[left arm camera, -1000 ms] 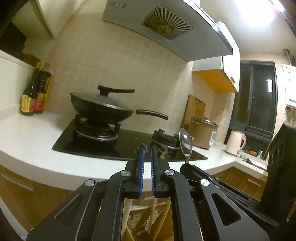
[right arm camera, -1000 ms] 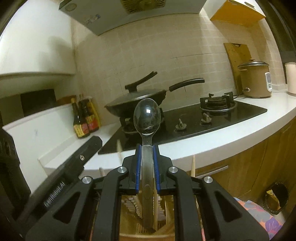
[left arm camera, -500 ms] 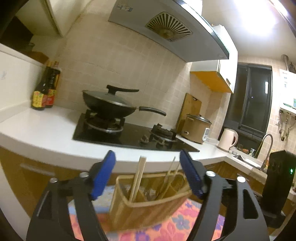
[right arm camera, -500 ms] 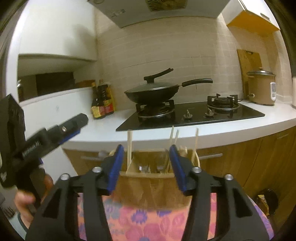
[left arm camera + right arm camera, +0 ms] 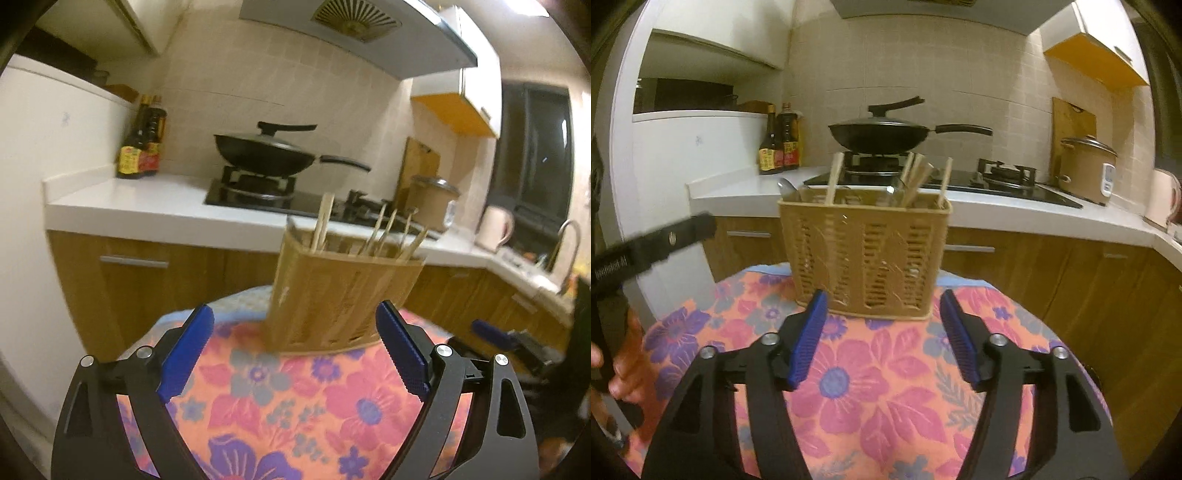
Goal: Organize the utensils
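Observation:
A tan slatted utensil basket stands on a small table under a floral cloth. Wooden chopsticks and a metal spoon stick up out of it. My right gripper is a little in front of the basket, jaws opening, nothing between its blue pads. My left gripper is also in front of the basket, jaws opening wide and empty. The left gripper's black finger and the hand holding it show at the left edge of the right wrist view.
Behind the table runs a white counter with wooden cabinets below. On it are a black hob with a lidded wok, sauce bottles, a rice cooker, a kettle and a sink tap.
The right gripper let go of the spoon, which now stands in the basket. Both grippers opened, drew back from above the basket and sank toward the cloth.

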A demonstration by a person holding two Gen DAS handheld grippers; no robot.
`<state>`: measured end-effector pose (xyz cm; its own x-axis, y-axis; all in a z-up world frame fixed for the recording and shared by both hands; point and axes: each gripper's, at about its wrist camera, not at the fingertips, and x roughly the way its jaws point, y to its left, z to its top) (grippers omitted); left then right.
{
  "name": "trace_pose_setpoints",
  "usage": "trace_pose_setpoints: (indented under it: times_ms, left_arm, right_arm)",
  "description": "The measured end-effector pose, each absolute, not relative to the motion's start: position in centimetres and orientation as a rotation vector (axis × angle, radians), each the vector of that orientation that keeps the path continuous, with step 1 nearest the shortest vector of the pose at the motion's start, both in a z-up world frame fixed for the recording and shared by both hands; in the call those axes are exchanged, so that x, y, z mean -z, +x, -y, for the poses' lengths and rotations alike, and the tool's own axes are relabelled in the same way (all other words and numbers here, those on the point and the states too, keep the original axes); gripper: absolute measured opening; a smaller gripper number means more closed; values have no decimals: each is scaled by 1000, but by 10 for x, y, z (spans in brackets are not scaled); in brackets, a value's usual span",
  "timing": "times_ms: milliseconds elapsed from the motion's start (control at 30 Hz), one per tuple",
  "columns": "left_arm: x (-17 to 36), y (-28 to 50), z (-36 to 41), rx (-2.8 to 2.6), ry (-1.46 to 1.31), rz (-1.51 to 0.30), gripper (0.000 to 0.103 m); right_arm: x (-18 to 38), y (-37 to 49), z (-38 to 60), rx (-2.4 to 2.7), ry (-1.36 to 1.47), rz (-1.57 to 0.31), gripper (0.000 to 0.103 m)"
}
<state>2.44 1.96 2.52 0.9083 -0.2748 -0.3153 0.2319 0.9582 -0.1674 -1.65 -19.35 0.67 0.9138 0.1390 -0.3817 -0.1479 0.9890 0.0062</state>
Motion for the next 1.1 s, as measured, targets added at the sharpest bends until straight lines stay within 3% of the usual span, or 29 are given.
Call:
trace_pose_setpoints:
  times_ms: [67,567,1100]
  left_arm:
    - [-15,22,-11,203,-77,-321,87]
    - [-1,20,-5,99,11,-282,91]
    - [-1,21,2,91,50,-284,95]
  right_arm:
    - [3,-18,201,-123,3,-383,70]
    - [22,-6,221,-102,65,-420,84]
    - [22,-6,217,-93,44,-418,92]
